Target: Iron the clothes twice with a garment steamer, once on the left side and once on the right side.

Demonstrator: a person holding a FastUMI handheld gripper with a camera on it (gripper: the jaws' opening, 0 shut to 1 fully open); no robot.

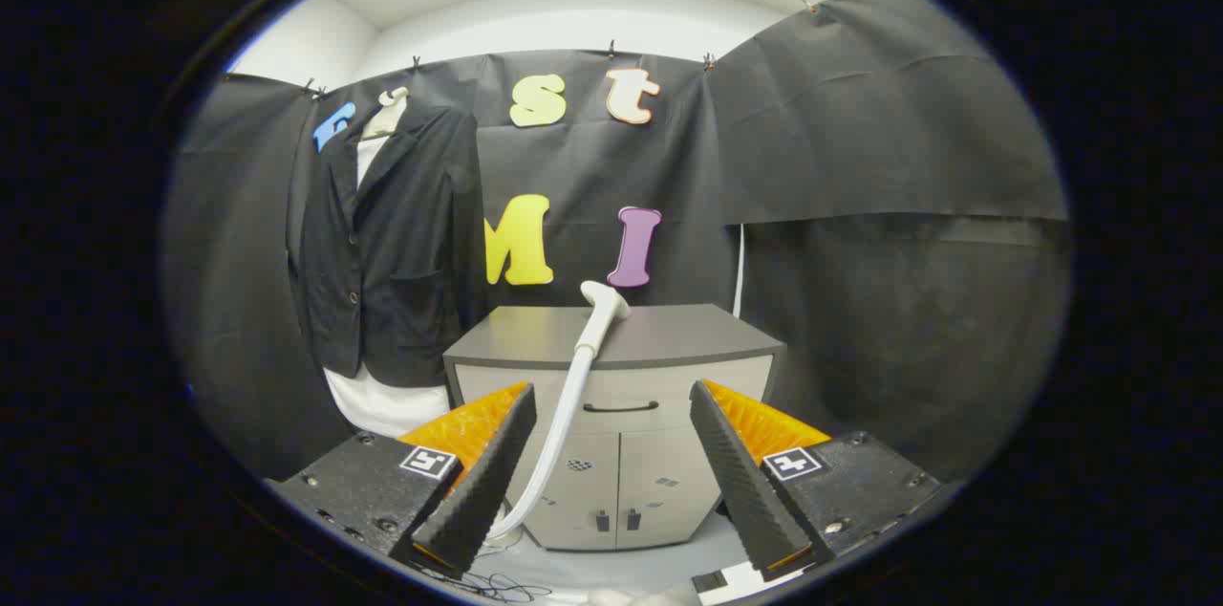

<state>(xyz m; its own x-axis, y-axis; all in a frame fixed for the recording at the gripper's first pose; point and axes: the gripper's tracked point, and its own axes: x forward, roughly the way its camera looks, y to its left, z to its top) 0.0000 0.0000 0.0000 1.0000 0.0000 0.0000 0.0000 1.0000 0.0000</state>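
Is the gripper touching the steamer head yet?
Apart. In the gripper view the open gripper sits well short of the steamer head resting on the cabinet.

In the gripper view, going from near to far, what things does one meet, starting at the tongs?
Open tongs → white steamer hose rising ahead of them → grey cabinet, steamer head resting on its top → black jacket hanging by the booth's wall.

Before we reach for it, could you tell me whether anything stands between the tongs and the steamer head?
Nothing visible does. The open tongs face the steamer head, which leans on the grey cabinet beyond them, its hose running down between the fingers.
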